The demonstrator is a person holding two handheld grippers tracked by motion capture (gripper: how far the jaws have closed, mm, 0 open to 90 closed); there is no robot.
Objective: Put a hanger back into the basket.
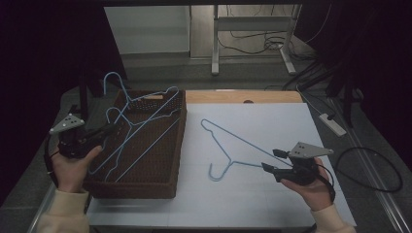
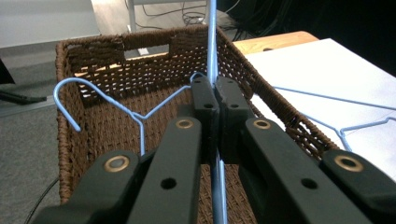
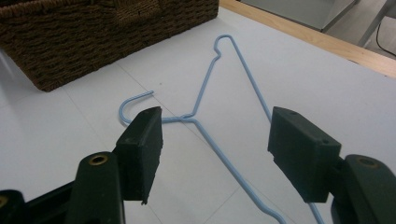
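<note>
High view: left gripper [image 1: 108,130] at frame left clamps wire of blue hanger [image 1: 141,116] over wicker basket [image 1: 176,160] — lifting-out step. Right gripper [image 1: 273,161] jaws wide, empty, beside second hanger [image 1: 238,141] lying flat at center. Next — raise hanger clear without tangling.

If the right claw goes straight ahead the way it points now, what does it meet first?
Probably the blue hanger on the mat: the open right claw points at its wire near the hook's neck. Depth is unclear; the wicker basket lies farther off.

The lying hanger's [image 3: 219,107] lower corner runs off the right gripper view's bottom edge.
</note>
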